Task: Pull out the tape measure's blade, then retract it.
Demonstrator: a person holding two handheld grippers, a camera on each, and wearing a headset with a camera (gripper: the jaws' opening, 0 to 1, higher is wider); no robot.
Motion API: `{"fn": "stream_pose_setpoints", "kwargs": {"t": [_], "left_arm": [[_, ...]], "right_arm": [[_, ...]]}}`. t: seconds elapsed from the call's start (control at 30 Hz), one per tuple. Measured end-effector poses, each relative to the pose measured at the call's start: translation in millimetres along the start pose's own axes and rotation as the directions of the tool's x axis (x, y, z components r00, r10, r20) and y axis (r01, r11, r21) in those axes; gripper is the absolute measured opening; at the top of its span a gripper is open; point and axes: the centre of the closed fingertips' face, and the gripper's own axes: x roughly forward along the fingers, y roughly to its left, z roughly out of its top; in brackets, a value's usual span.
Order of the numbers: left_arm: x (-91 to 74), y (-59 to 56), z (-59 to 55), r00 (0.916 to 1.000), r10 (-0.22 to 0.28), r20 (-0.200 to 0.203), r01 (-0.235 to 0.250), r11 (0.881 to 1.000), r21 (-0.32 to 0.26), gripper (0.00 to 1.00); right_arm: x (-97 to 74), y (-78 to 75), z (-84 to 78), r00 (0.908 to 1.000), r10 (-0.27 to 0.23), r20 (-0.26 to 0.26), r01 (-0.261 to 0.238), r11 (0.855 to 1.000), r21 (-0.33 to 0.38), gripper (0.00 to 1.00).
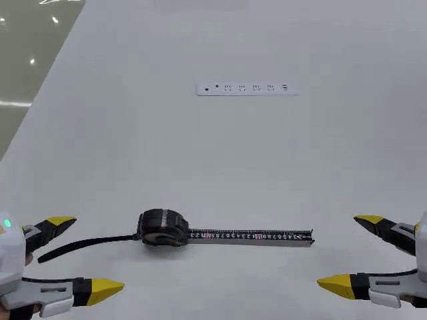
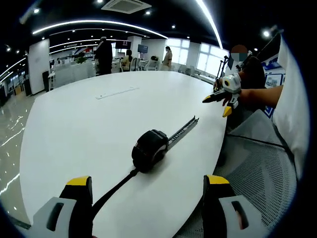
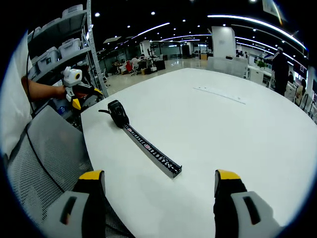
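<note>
Tape measure sits near the front edge of the table (image 1: 200, 153), roughly centred betw. the two grippers. Black case (image 1: 162, 228) looks to stand on its base. The blade (image 1: 253, 235) is out, flat on the table w/ numbers up, running from the case toward the R side and ending at the hook (image 1: 310, 237). A black strap (image 1: 83, 243) trails the other way, toward the L gripper (image 1: 98, 253). Power strip (image 1: 247, 88) lies well behind.

L gripper: jaws spread, nothing in them, near the strap end but apart from the case. R gripper (image 1: 337, 250): jaws spread too, empty, just past the hook, not touching.

Pull-out looks done; retract prob. left.

Handling, as a guess:
- **Case:** rigid, chunky, some weight, and looks rubbery so shd grip well. Clamp it across the flat sides w/ the L.
- **Blade:** thin steel, springy, slick, sharp-edged, so poor to pinch mid-span. Take it at the hook w/ the R and feed it back slow, since the spring may whip it in.
- **Lock state:** can't tell.
</note>
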Motion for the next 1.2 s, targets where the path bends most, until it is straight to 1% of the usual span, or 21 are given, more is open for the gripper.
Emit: {"fn": "stream_pose_setpoints", "kwargs": {"t": [0.13,0.2,0.23,0.27,0.37,0.47,0.6,0.7,0.8,0.83,0.9,1.0,1.13,1.2], "left_arm": [[-2.3,-0.9,-1.2,0.9999,0.003,0.014,-0.003,1.0,-0.018,0.89],[-5.3,-3.0,0.1,0.9994,0.001,0.036,0.001,0.999,-0.042,0.89],[-6.1,-2.9,-0.4,0.9993,0.002,0.038,-0.001,0.999,-0.047,0.89],[-6.2,-2.1,-2.0,0.9994,0.007,0.033,-0.006,0.999,-0.045,0.89],[-7.8,-0.5,-2.7,0.9994,0.019,0.029,-0.018,0.999,-0.038,0.89],[-9.3,0.2,-1.3,0.999,0.026,0.035,-0.024,0.999,-0.048,0.89],[-8.2,-2.2,-3.5,0.9994,0.021,0.028,-0.019,0.998,-0.054,0.9],[-8.0,-4.3,-5.5,0.9996,0.019,0.023,-0.018,0.998,-0.052,0.9],[-9.0,-5.8,-6.9,0.9996,0.014,0.024,-0.012,0.998,-0.063,0.9],[-9.9,-6.2,-8.5,0.9998,0.013,0.017,-0.012,0.998,-0.058,0.9],[-10.6,-6.0,-9.6,0.9998,0.015,0.012,-0.014,0.998,-0.057,0.9],[-12.0,-5.1,-9.2,0.9997,0.019,0.016,-0.018,0.998,-0.065,0.9],[-11.4,-5.2,-11.6,0.9998,0.017,0.009,-0.016,0.998,-0.063,0.9],[-11.6,-5.0,-11.8,0.9998,0.018,0.012,-0.017,0.998,-0.067,0.9]], "right_arm": [[-4.7,-0.4,-1.0,0.9998,-0.013,0.017,0.013,1.0,0.019,0.93],[-6.9,-0.4,-1.3,0.9995,-0.024,0.021,0.024,1.0,0.019,0.93],[-7.7,-0.2,-1.2,0.9994,-0.026,0.025,0.026,0.999,0.022,0.93],[-8.3,0.0,-1.7,0.9991,-0.028,0.033,0.027,0.999,0.038,0.93],[-9.0,0.3,-6.4,0.999,-0.035,0.029,0.034,0.999,0.041,0.93],[-9.4,2.2,-8.9,0.9988,-0.038,0.032,0.036,0.998,0.048,0.93],[-9.5,4.1,-13.2,0.9988,-0.038,0.031,0.037,0.998,0.053,0.93],[-9.3,4.8,-14.5,0.9989,-0.036,0.028,0.035,0.998,0.055,0.93],[-9.5,4.8,-15.6,0.9991,-0.032,0.027,0.03,0.998,0.06,0.93],[-9.4,5.0,-15.5,0.9991,-0.029,0.03,0.027,0.997,0.066,0.94],[-9.5,5.0,-15.7,0.9991,-0.028,0.03,0.026,0.998,0.062,0.94],[-9.6,5.5,-15.7,0.9993,-0.027,0.026,0.025,0.998,0.058,0.94],[-10.4,5.3,-15.0,0.9992,-0.03,0.027,0.029,0.998,0.057,0.94],[-10.7,5.4,-15.0,0.9991,-0.031,0.027,0.029,0.998,0.057,0.94]]}}
